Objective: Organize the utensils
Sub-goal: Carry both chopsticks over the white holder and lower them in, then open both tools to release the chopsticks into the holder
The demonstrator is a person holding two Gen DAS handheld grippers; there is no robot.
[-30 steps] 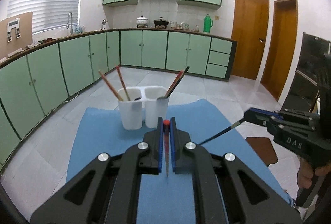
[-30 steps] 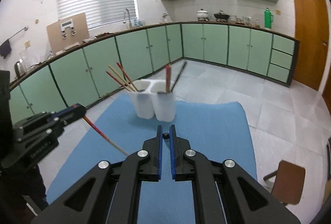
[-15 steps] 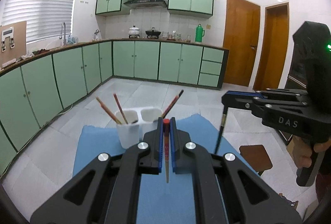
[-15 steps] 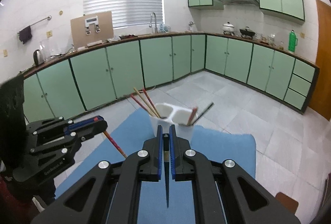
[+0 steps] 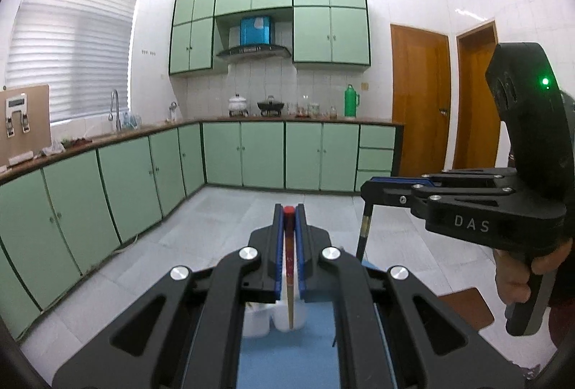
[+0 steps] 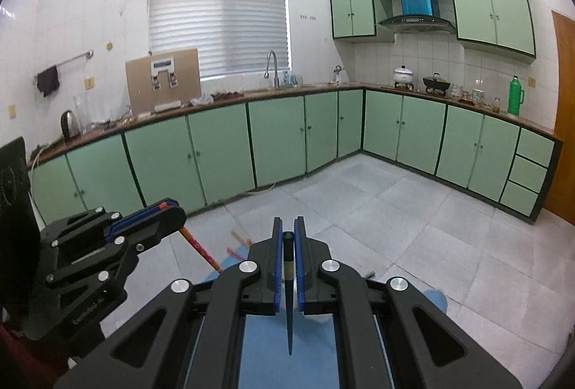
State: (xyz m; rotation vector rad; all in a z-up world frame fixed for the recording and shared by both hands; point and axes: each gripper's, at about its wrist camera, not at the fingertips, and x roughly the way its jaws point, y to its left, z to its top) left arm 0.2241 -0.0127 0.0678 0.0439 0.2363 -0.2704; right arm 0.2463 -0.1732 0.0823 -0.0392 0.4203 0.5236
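Observation:
My left gripper [image 5: 289, 209] is shut on a red-topped chopstick [image 5: 289, 281] that hangs tip down between its blue pads. Below it, mostly hidden by the jaws, the white two-cup holder [image 5: 257, 320] stands on the blue mat [image 5: 287, 360]. My right gripper [image 6: 288, 223] is shut on a black chopstick [image 6: 289, 317], also hanging tip down. The left wrist view shows the right gripper [image 5: 373, 183] at the right with its dark chopstick [image 5: 364, 234]. In the right wrist view the left gripper [image 6: 169, 207] is at the left with its red chopstick [image 6: 201, 249]. Blurred chopstick ends [image 6: 239, 239] poke up beyond.
A hand [image 5: 517, 281] holds the right gripper's handle. A brown stool [image 5: 467, 308] stands to the right of the mat. Green floor cabinets [image 6: 215, 152] run along the left and far walls, with grey tiled floor [image 6: 395, 216] between them and the mat.
Both grippers have risen with their chopsticks. The holder has dropped from mid-view to beneath the jaws, and the right gripper's chopstick has swung from slanting to hanging almost straight down.

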